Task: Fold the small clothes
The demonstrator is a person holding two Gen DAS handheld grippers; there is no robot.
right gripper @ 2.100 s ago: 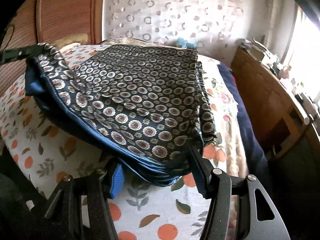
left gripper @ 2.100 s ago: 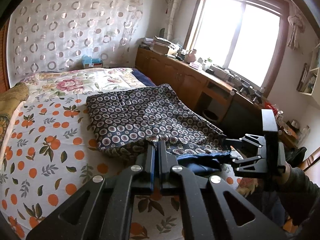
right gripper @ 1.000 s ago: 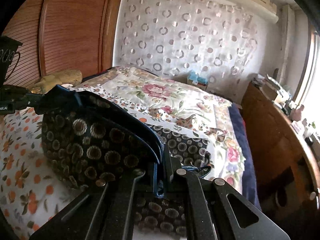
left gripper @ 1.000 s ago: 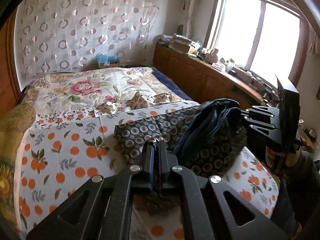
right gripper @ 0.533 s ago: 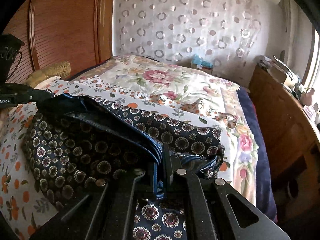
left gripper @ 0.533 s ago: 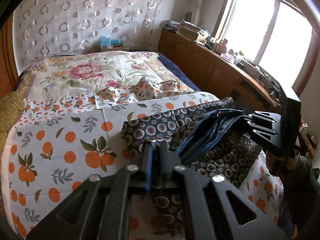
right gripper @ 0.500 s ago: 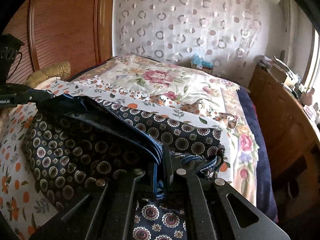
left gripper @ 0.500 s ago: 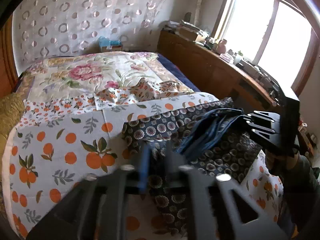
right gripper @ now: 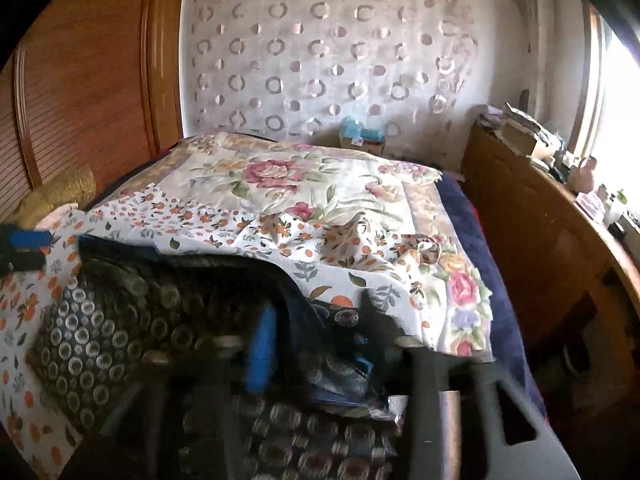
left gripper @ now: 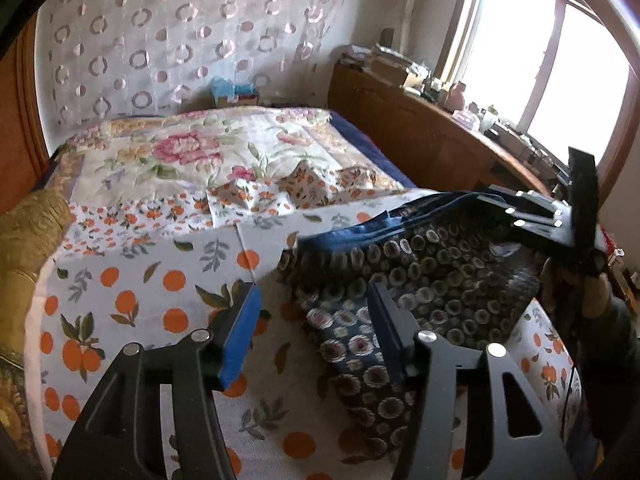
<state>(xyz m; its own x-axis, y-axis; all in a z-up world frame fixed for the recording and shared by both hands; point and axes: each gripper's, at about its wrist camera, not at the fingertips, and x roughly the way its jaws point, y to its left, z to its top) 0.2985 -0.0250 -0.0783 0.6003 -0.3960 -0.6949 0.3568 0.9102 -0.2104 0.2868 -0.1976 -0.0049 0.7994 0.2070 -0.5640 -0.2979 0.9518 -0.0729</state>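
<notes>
Both your grippers stand with fingers apart: left gripper [left gripper: 314, 328] and right gripper [right gripper: 316, 344], blurred. The patterned garment [left gripper: 420, 280] lies folded on the bedspread [left gripper: 140, 280], released.

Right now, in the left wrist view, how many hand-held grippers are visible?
2. The left hand-held gripper is in the foreground, open above the bed; the right hand-held gripper is at the right, at the dark garment's raised edge.

Daylight from blown-out window [left gripper: 532, 64], fisheye-bent dark edges, right-wrist fingers [right gripper: 260, 344] motion-blurred
</notes>
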